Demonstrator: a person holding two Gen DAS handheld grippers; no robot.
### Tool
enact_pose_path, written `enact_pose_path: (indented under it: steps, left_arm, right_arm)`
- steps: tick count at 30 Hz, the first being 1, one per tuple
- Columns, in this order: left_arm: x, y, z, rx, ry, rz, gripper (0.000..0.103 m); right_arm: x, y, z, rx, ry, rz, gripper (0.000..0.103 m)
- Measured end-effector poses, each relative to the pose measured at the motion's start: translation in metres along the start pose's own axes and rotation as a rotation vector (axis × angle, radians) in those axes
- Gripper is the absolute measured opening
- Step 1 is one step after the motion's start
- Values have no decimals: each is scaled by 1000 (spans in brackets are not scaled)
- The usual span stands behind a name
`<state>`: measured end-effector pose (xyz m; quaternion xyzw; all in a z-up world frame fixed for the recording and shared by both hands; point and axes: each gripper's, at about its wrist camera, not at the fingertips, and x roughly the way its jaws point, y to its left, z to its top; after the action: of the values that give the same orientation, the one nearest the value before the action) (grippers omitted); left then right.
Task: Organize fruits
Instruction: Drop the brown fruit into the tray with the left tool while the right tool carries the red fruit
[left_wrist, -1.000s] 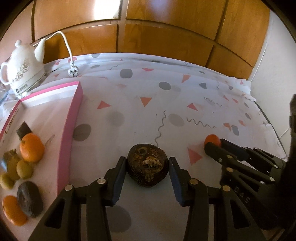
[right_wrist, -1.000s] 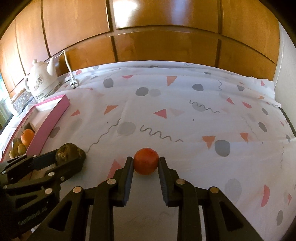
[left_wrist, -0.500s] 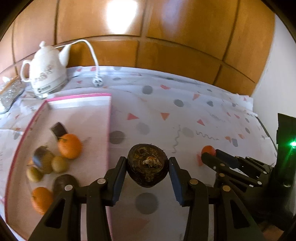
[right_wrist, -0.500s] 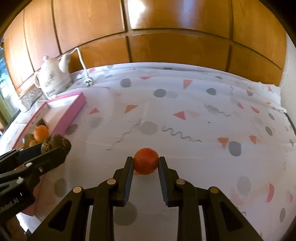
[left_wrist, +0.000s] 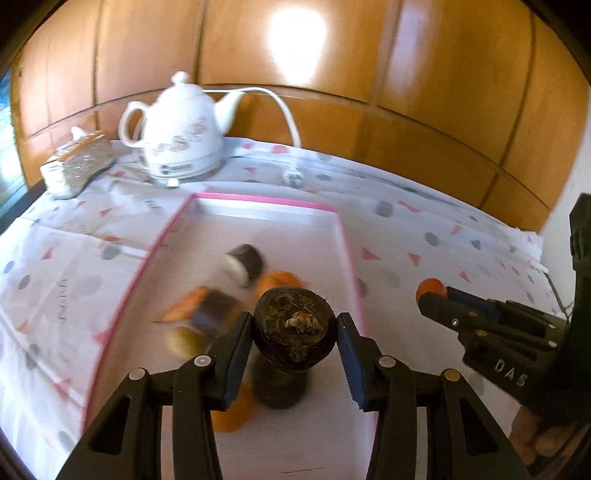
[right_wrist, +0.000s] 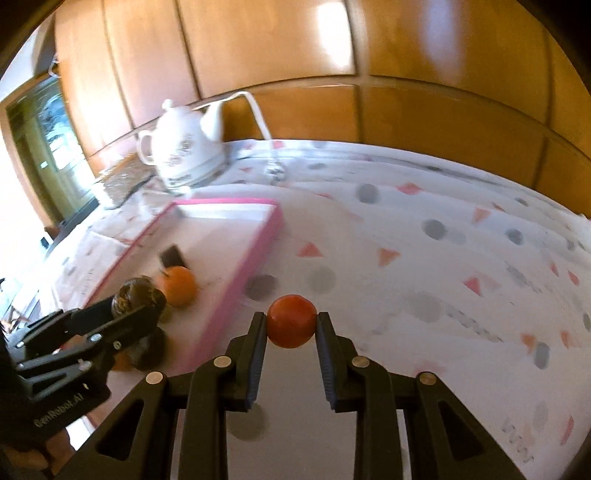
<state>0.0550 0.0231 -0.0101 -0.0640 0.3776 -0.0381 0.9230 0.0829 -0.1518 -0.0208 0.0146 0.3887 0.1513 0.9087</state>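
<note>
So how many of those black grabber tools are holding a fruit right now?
2. The left gripper is shut on a dark brown fruit over the pink tray. The right gripper is shut on a red fruit above the cloth beside the tray.

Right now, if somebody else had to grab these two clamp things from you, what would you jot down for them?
Left gripper: shut on the dark brown fruit, held above the pink-rimmed tray.
Right gripper: shut on the small red-orange fruit, over the patterned tablecloth just right of the tray.
Done: several fruits already lie in the tray, among them an orange one; they are blurred, so no sure count.
Left: set both held fruits down in the tray. I see no other loose fruit on the cloth.
</note>
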Motion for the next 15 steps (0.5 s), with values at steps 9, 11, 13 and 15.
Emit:
enact_pose_path:
  steps: [9,11,13,15]
  left_arm:
    - [-6,62,0,-86,-11,107,47]
    - [-7,70,-1,-105,-13,114,52]
    - [-12,72,-3,-115,-33,126,66]
    - [-16,73,-3,-126,-52,132,67]
  right_arm:
    - [37,54,26,-64,54,136,27]
    - [47,64,26,-85,74,144,28]
    - [52,70,23,-92,90,148,32]
    - [51,73,20,-94,87,152,42]
